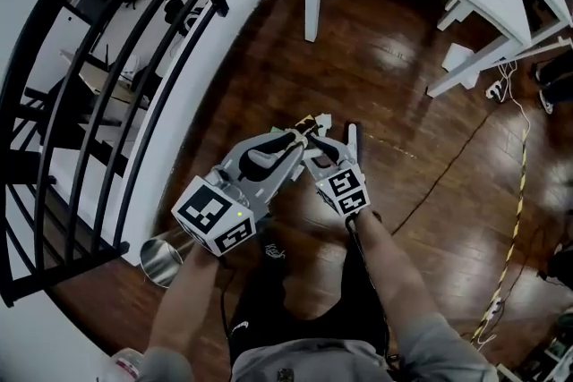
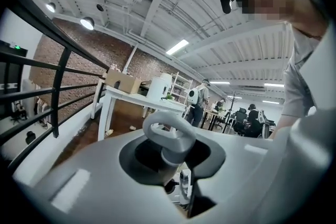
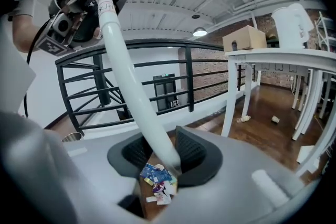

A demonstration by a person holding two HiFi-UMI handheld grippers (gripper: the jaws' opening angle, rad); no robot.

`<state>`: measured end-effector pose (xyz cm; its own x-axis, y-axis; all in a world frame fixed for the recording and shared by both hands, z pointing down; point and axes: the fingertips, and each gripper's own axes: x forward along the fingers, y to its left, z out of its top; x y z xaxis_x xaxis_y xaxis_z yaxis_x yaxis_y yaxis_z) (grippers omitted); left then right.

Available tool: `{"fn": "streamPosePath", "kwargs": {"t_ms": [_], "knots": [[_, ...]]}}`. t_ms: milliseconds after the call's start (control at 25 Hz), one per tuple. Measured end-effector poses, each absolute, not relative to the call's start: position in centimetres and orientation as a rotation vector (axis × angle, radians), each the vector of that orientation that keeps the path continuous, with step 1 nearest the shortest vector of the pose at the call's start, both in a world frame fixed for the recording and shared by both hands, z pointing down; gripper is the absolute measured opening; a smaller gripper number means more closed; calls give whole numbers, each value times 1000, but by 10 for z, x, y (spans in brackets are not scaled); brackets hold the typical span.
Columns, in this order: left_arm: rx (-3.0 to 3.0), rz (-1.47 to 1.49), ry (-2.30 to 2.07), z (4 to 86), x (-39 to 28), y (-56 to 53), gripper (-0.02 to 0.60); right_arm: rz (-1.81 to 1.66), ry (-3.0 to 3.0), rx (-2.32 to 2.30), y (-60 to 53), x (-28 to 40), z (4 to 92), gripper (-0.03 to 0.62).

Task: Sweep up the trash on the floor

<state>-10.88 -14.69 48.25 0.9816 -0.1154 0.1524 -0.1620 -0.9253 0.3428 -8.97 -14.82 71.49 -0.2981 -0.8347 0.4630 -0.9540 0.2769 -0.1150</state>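
Looks out along the left claw (image 2: pixel 171 169), closed on the grey stem of a looped handle end (image 2: pixel 174 153) standing upright in its notch. Far left, a black railing (image 2: pixel 60 93) before a brick wall (image 2: pixel 79 55). Beyond, a white bench (image 2: pixel 131 98) bearing a cardboard box (image 2: pixel 122 82) and a white appliance (image 2: pixel 160 87), with small litter (image 2: pixel 108 132) on the wood floor (image 2: pixel 123 122) beneath. Farther right, a standing person with a backpack (image 2: pixel 198 98). Near right, a pale shirt (image 2: pixel 304 86).
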Motion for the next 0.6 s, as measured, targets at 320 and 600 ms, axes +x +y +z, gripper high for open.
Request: {"fn": "streamPosePath", "kwargs": {"t_ms": [320, 600], "knots": [[2774, 205, -389, 471, -174, -178, 69, 525, -2358, 1542, -184, -162, 700, 120], [2807, 229, -496, 440, -213, -196, 71, 513, -2463, 1469, -215, -217, 674, 120]]}}
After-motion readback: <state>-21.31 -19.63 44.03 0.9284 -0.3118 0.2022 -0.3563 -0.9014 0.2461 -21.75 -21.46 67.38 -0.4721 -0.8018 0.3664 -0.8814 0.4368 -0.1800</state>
